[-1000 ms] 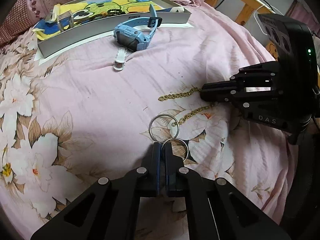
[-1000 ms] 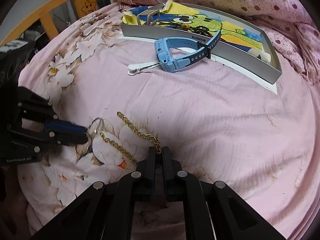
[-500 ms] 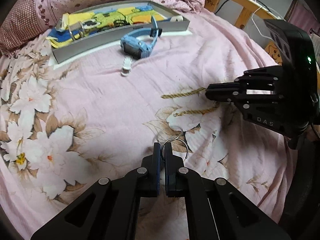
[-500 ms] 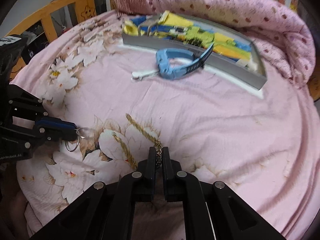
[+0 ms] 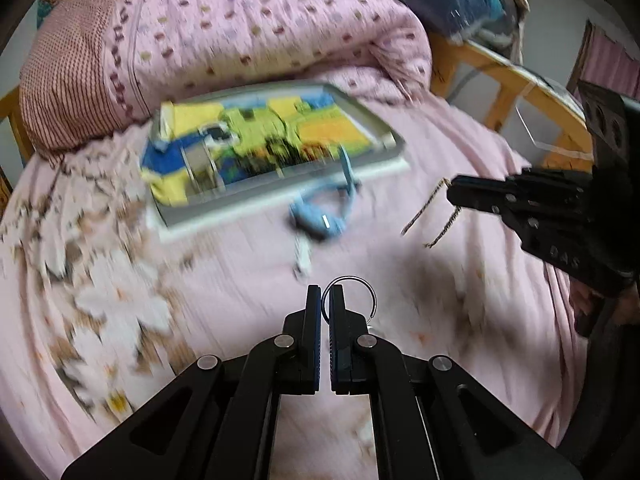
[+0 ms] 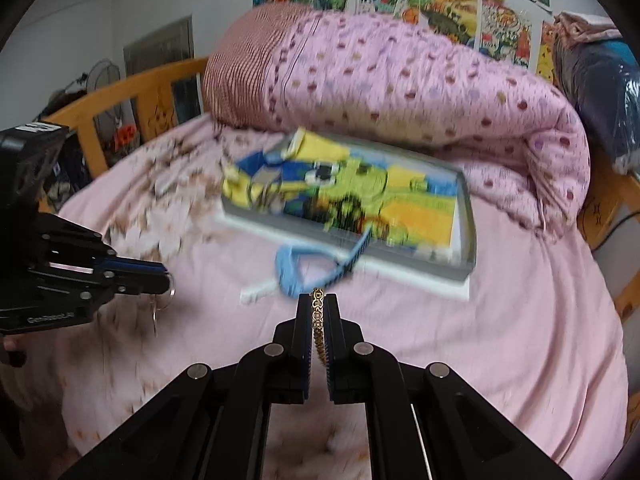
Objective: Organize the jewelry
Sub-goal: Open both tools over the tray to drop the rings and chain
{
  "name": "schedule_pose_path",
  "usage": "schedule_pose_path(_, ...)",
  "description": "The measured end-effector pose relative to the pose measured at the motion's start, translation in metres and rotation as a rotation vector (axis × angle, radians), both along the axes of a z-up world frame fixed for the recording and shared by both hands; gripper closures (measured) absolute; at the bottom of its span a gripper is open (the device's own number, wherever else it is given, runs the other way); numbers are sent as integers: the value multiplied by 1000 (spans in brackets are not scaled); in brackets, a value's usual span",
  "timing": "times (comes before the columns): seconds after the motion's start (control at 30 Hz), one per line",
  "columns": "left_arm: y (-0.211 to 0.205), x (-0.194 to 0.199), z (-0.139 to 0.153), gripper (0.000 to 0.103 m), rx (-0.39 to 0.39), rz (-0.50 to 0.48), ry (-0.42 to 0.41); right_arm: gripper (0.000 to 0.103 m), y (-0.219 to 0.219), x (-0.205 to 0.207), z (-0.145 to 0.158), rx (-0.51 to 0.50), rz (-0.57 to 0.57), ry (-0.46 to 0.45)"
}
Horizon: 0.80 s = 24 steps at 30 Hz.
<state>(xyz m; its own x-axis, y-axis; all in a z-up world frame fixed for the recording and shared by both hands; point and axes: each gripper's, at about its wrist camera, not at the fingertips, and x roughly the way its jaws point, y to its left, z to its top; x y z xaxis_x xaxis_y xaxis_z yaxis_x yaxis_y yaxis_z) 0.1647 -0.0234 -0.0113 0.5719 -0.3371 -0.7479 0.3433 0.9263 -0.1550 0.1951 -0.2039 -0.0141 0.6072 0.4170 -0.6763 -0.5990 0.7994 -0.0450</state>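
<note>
My left gripper [image 5: 325, 294] is shut on silver hoop rings [image 5: 358, 280] and holds them above the pink bedsheet; it also shows in the right wrist view [image 6: 164, 278] with the rings [image 6: 154, 312] dangling. My right gripper [image 6: 318, 300] is shut on a gold chain [image 6: 318, 320], lifted off the bed; in the left wrist view the right gripper [image 5: 454, 192] has the chain [image 5: 424, 212] hanging in two strands. A grey tray [image 5: 384, 128] with a colourful cartoon liner lies ahead, also in the right wrist view [image 6: 466, 208]. A blue watch [image 5: 320, 216] lies in front of it.
A small white clasp piece [image 5: 302, 256] lies by the watch. A rolled pink quilt [image 6: 400, 88] sits behind the tray. A wooden bed rail [image 5: 520, 88] runs along the right, and another [image 6: 132, 92] along the left. The frames are motion-blurred.
Both grippers have risen off the bed and tilted up toward the tray. The rings and the chain now hang clear of the sheet.
</note>
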Motion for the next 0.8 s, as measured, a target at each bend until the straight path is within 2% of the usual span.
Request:
schedule_pose_path(0.13,6,39,19,101,-20,39,-55,97,8,36,20,56,-16,-31)
schedule_pose_path(0.2,6,60,27,101,-4,57,-93,97,13,58,26,78,-26,-39)
schedule_pose_path(0.33,9,110,30,101,-26,92,-97,97,19,105,27,111,-60,-21)
schedule_pose_path(0.47,17,159,12,101,-73,146,-50,97,16,148,13,171,-118,49)
schedule_pose_path(0.6,20,193,-20,101,-86,181,42,97,13,182,-11,194,-160,146)
schedule_pose_path(0.8,16,204,-50,101,-83,181,125,96,10,197,-43,169,-199,249)
